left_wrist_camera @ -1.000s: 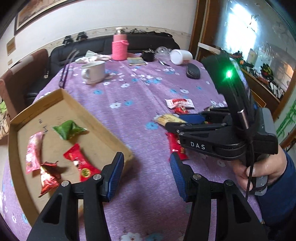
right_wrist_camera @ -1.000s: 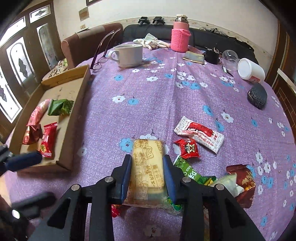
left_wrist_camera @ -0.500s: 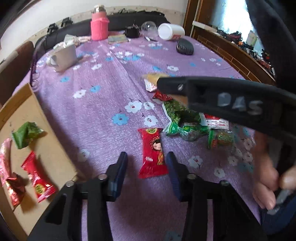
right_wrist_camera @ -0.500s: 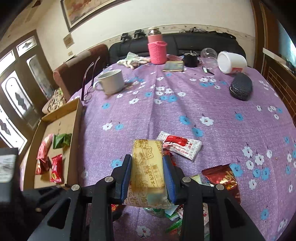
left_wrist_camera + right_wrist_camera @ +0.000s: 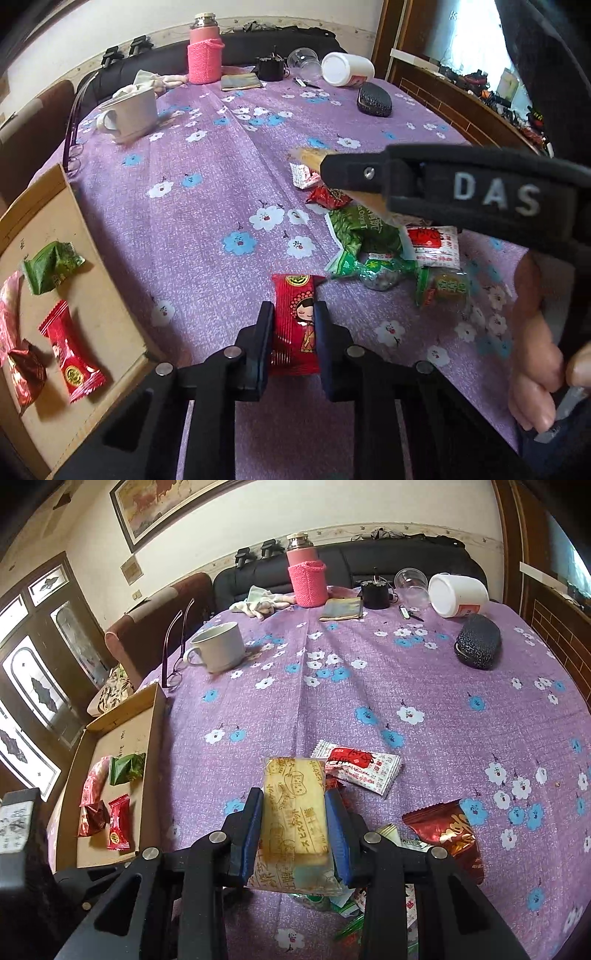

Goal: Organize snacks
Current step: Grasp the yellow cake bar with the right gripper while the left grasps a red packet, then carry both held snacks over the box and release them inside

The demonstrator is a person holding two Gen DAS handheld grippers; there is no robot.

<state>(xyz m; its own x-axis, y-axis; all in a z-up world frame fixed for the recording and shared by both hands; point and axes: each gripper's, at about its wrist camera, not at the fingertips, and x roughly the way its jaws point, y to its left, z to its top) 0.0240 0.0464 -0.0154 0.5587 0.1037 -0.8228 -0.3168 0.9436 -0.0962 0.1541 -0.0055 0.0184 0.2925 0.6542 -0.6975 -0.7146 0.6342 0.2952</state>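
On purple tablecloth (image 5: 207, 206): left tongs (image 5: 293, 332) just closing, pinching red packet (image 5: 295, 325); right tongs (image 5: 294, 834) clamp biscuit pack (image 5: 293, 812).

Black sofa (image 5: 406, 559) (framed painting (image 5: 177, 506) above)

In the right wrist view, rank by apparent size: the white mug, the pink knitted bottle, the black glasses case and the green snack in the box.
1. pink knitted bottle
2. white mug
3. black glasses case, close to the mug; unsure
4. green snack

Distances differ, so true sizes are uncertain.
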